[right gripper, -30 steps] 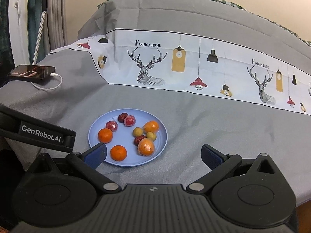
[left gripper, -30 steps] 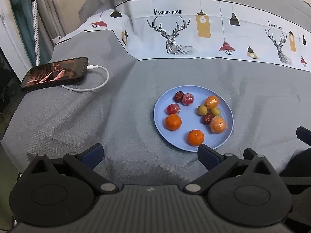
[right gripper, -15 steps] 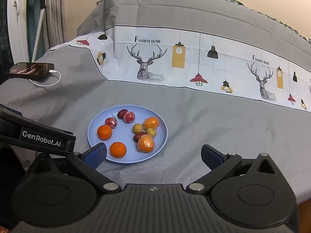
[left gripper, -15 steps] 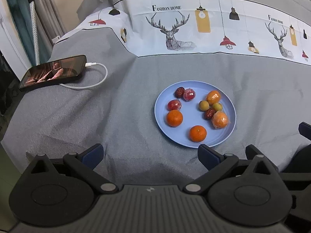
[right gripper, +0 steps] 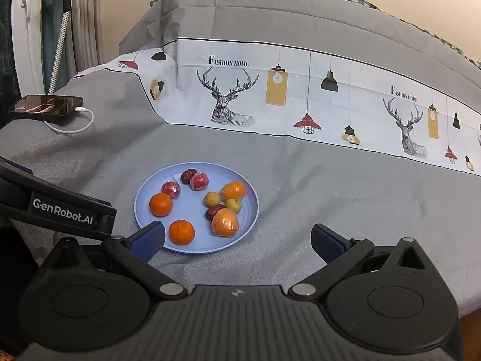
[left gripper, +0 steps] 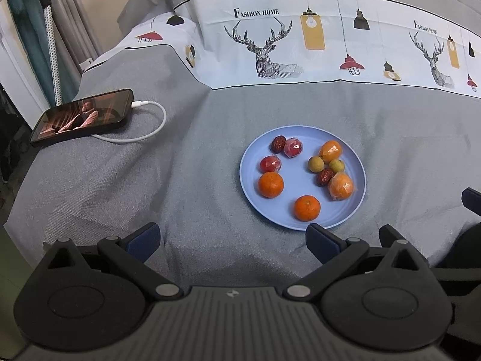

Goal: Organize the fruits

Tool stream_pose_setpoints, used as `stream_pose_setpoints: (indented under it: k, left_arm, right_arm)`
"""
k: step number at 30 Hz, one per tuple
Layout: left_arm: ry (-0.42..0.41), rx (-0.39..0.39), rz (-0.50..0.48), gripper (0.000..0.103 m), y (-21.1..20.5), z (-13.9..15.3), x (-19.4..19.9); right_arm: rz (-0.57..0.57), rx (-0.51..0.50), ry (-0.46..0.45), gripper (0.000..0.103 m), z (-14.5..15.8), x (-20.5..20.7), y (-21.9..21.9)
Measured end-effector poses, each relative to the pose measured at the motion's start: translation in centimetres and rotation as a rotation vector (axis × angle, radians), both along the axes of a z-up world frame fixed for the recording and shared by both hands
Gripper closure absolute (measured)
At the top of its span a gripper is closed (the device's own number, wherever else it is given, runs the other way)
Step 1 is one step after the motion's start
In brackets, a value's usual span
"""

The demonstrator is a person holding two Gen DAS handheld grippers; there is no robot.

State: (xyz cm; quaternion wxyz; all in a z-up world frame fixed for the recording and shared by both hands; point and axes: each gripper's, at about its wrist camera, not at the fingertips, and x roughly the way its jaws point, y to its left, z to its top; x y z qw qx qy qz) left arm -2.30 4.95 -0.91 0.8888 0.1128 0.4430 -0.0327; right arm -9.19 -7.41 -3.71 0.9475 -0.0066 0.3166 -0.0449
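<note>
Fruits point(left gripper: 303, 171) are all gathered on the blue plate point(left gripper: 357, 192) on the grey-covered surface point(left gripper: 195, 180). Over the last second, the plate is brought slightly nearer in both views. Left gripper point(left gripper: 233, 239) and right gripper point(right gripper: 237, 239) are held wide, empty; nothing is grasped.

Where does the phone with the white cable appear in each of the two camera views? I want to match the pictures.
Left wrist view: the phone lies at the left, above the middle, on the grey cloth, well left of the blue plate.
Right wrist view: the phone sits at the far left edge, up and left of the blue plate.
Shared landmark: the white cable plugged into its right end.
</note>
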Motion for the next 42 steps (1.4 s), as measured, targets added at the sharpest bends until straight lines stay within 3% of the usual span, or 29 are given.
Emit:
stream_pose_setpoints:
  k: [37, 42]
  left_arm:
    - [0.013, -0.015, -0.005, 0.0, -0.11, -0.22, -0.23]
    - [-0.013, 0.031, 0.006, 0.0, -0.28, -0.47, -0.22]
  right_arm:
    - [-0.009, 0.033, 0.013, 0.001, -0.16, 0.06, -0.52]
    - [0.003, 0.057, 0.025, 0.001, -0.73, 0.48, -0.6]
